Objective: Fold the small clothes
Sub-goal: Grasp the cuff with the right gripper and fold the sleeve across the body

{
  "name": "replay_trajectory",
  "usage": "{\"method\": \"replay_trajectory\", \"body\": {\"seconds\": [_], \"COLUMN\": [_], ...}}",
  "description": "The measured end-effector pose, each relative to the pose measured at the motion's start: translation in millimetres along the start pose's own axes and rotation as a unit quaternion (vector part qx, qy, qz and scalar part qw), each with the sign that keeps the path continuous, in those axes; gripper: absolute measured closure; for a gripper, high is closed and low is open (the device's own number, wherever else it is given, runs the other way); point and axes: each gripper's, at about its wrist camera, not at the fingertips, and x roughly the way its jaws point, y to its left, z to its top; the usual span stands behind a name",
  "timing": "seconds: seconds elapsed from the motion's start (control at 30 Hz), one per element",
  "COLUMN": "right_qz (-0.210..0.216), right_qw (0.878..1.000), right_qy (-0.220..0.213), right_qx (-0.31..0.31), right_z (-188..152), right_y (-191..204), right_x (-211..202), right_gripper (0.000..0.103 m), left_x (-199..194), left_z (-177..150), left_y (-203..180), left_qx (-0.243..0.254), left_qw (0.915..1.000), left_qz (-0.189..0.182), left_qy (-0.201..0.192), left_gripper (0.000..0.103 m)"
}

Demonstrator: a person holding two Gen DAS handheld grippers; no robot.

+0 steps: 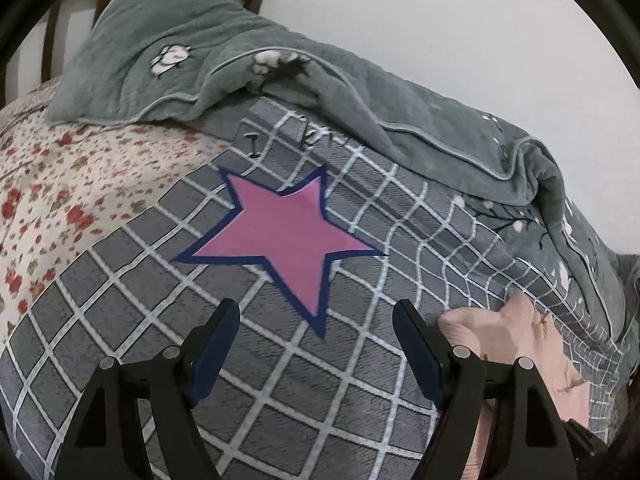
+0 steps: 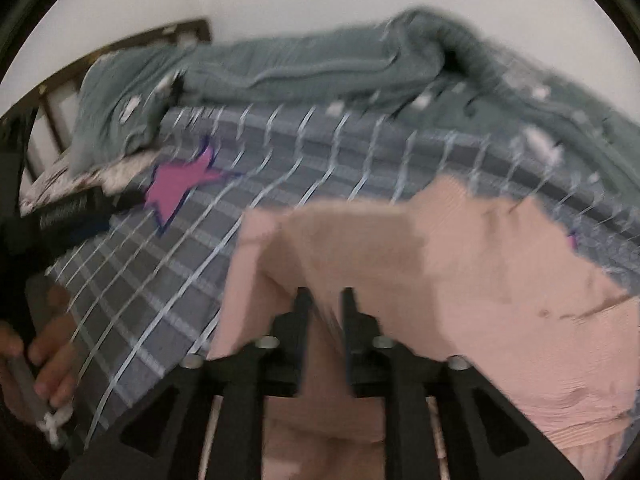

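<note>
I am working in a bedroom at home, leaning over a bed; a grey checked blanket (image 1: 120, 312) is covering most of it, with a pink star patch (image 1: 280, 236) sewn on, and a floral sheet (image 1: 48, 184) is showing beside it. A grey-green quilt (image 1: 280, 92) is lying bunched along a plain white wall (image 1: 440, 12); a slatted wooden headboard (image 2: 44, 112) is standing at one end.

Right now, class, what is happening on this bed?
A person is folding a small pink garment on a grey checked blanket with two handheld grippers. The right gripper has pink cloth between its slightly parted fingers, though blur hides whether they pinch it. The left gripper hangs open and empty near a pink star patch.
</note>
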Motion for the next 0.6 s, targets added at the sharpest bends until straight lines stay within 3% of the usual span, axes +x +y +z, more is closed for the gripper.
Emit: {"method": "replay_trajectory", "body": {"seconds": [0.07, 0.17, 0.23, 0.33, 0.47, 0.6], "right_qz": [0.015, 0.004, -0.006, -0.042, -0.128, -0.183], "right_qw": [1.0, 1.0, 1.0, 0.997, 0.986, 0.975], "right_qy": [0.015, -0.011, -0.027, -0.046, -0.065, -0.049], "right_qx": [-0.004, -0.014, -0.004, 0.036, 0.079, 0.121], "right_z": [-5, -12, -17, -30, -55, -82], "right_y": [-3, -16, -34, -77, -139, -190], "right_x": [-5, -28, -48, -77, -109, -120], "right_gripper": [0.066, 0.058, 0.054, 0.054, 0.054, 0.054], "left_x": [-1, -4, -7, -12, -19, -18], "left_z": [-1, -7, -11, -18, -32, -49], "left_y": [-10, -29, -38, -47, -67, -87], "left_qx": [0.015, 0.056, 0.064, 0.058, 0.09, 0.116], "left_qw": [0.9998, 0.9974, 0.9941, 0.9865, 0.9787, 0.9693], "left_qz": [-0.014, -0.044, -0.085, -0.148, -0.179, -0.203], "left_qy": [0.003, 0.013, 0.025, 0.04, 0.044, 0.075], "left_gripper": [0.025, 0.025, 0.025, 0.027, 0.028, 0.047]}}
